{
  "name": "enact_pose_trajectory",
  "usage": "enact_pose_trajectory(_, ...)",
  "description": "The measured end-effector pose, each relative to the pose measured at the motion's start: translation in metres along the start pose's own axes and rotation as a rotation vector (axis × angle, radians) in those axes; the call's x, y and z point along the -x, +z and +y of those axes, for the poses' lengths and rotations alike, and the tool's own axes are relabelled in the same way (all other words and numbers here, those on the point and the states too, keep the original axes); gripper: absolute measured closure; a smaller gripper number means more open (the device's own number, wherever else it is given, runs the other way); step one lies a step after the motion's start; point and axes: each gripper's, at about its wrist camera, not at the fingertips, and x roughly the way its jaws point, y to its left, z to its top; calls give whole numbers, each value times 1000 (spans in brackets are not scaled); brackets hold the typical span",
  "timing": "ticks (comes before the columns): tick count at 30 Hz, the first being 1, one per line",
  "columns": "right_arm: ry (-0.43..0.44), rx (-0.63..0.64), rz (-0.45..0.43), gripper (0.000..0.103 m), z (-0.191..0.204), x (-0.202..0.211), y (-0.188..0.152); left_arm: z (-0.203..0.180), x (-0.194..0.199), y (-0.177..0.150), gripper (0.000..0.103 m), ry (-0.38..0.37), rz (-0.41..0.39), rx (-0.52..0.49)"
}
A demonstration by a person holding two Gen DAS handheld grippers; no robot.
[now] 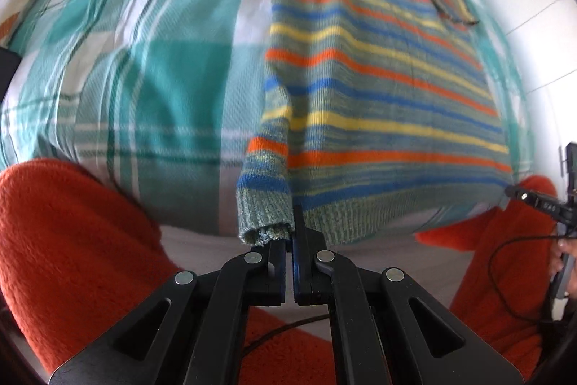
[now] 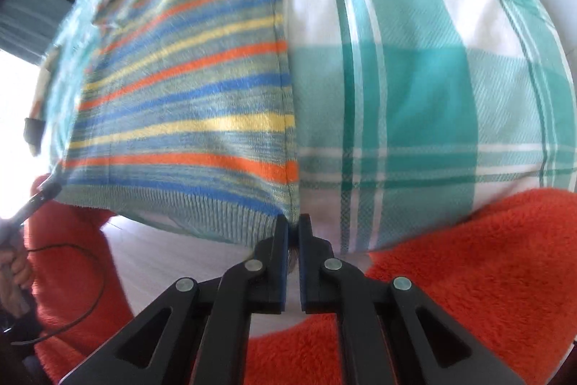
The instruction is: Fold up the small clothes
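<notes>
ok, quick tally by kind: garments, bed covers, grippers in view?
Striped sweater: 1, lying flat on the cover
Teal plaid bed cover: 1
Grippers: 2, left gripper nipping the sweater at the hem by the sleeve cuff, right gripper at the hem's other corner
Total: 4

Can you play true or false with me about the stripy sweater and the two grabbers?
1. The striped sweater lies on a green checked blanket. True.
2. The left gripper has its jaws wide open. False: they are closed at the sweater's hem, beside the sleeve cuff.
3. The right gripper pinches the sweater's bottom corner. True.
4. The sweater is plain red. False: it has orange, yellow and blue stripes.
5. The person's sleeves are fuzzy orange. True.
</notes>
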Motion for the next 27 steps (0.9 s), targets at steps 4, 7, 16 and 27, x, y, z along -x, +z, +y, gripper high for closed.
enact_pose_trajectory(4, -34, -12, -1, 99, 2, -6, -2, -11, -8, -4, 103, 116, 6, -28)
enact_pose_trajectory(7, -71, -7, 3, 99, 4, -14, 0, -10, -34, -5, 103, 142, 74, -2)
enact_pose_trajectory(16, -48, -53, 2, 80, -6, -9, 1, -14, 14, -6, 74, 134, -13, -56)
enact_pose_trajectory(27, 46, 49, -267, 62, -1, 21, 62, 11, -18, 87, 63, -32, -111, -63)
